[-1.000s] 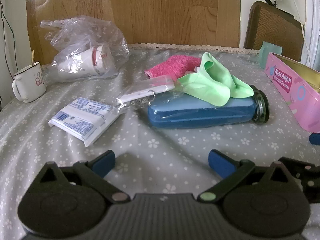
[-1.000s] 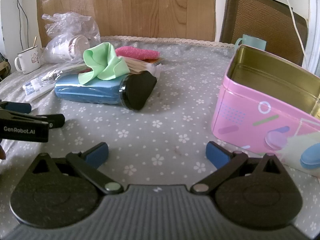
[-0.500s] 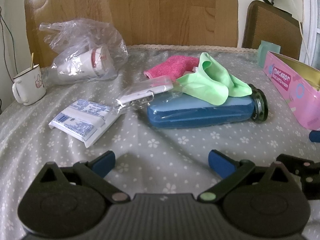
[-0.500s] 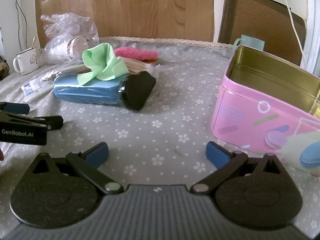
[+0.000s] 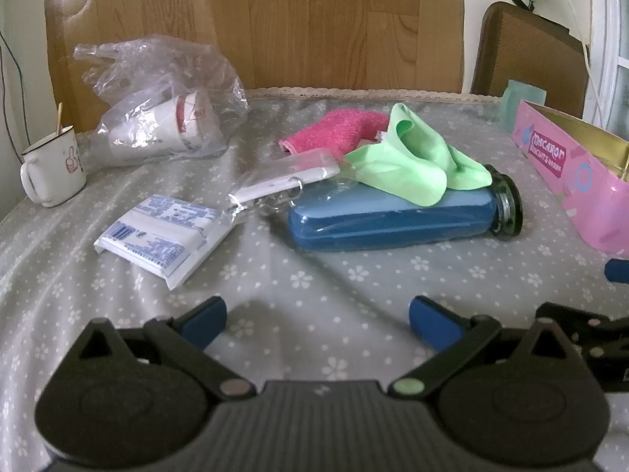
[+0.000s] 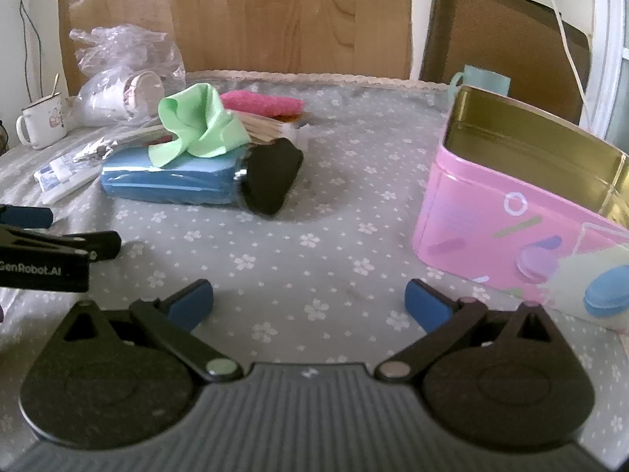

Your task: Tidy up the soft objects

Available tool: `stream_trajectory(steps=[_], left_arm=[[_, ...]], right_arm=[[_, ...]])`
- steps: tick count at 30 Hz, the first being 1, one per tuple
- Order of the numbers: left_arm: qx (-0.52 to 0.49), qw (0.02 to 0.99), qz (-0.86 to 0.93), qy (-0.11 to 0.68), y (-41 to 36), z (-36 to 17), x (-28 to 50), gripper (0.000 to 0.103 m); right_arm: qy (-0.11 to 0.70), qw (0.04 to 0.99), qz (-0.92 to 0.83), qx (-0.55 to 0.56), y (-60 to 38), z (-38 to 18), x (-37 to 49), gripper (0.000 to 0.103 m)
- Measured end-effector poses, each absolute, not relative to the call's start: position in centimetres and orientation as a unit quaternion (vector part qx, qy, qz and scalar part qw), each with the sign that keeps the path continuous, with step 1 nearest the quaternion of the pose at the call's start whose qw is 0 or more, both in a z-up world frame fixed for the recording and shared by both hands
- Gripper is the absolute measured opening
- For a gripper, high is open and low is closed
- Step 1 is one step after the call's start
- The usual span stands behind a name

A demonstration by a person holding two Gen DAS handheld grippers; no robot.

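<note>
A light green cloth (image 5: pixel 412 165) lies crumpled on a blue bottle (image 5: pixel 385 216) that lies on its side; the cloth also shows in the right wrist view (image 6: pixel 196 126). A pink towel (image 5: pixel 338 129) lies just behind it, and also shows in the right wrist view (image 6: pixel 263 103). An open pink tin (image 6: pixel 511 212) stands at the right. My left gripper (image 5: pixel 316 316) is open and empty, low over the tablecloth, short of the bottle. My right gripper (image 6: pixel 308 303) is open and empty, between bottle and tin.
A clear plastic bag with cups (image 5: pixel 165 118) lies at the back left, a white mug (image 5: pixel 53 173) at the far left. A tissue pack (image 5: pixel 157 236) and a clear pouch (image 5: pixel 283 181) lie left of the bottle. A teal cup (image 6: pixel 483 82) and a chair (image 6: pixel 507 43) stand behind the tin.
Both grippers have moved slightly forward toward the pile. Both stay open, and nothing on the table has moved.
</note>
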State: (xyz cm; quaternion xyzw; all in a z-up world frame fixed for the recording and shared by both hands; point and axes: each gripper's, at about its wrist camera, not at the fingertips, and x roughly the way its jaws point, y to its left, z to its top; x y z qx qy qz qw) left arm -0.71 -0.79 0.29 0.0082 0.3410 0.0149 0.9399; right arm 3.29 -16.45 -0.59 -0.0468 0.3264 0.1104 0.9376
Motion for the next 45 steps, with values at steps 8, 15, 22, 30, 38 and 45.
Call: stream_trajectory(steps=[8,15,22,30,38,45], left_arm=[[-0.017,0.943,0.036,0.330,0.2,0.5,-0.9,0.103],[-0.093,0.959,0.092,0.250,3.1,1.5,-3.2,0.103],[-0.129,0.953,0.098,0.254,4.5,1.4,-2.5,0.103],[-0.144,0.958,0.066,0.239,4.7,1.4,-3.5,0.103],[-0.127,0.949,-0.098,0.272,2.7,1.6,-3.2,0.092],[-0.117,0.922,-0.192,0.316,-3.3,1.9,-4.4,0.082]], right_arm=[[0.291,0.944,0.132,-0.082,-14.4,-0.4,3.0,0.077],[0.232,0.958,0.162,-0.052,-13.5,1.1,3.6,0.048],[0.238,0.950,0.202,-0.026,-10.9,3.1,9.0,0.060],[0.236,0.946,0.213,-0.060,-10.7,2.6,6.7,0.004],[0.267,0.940,0.197,-0.075,-16.9,-0.6,-3.4,0.005],[0.256,0.943,0.201,-0.062,-18.1,0.1,-4.6,0.066]])
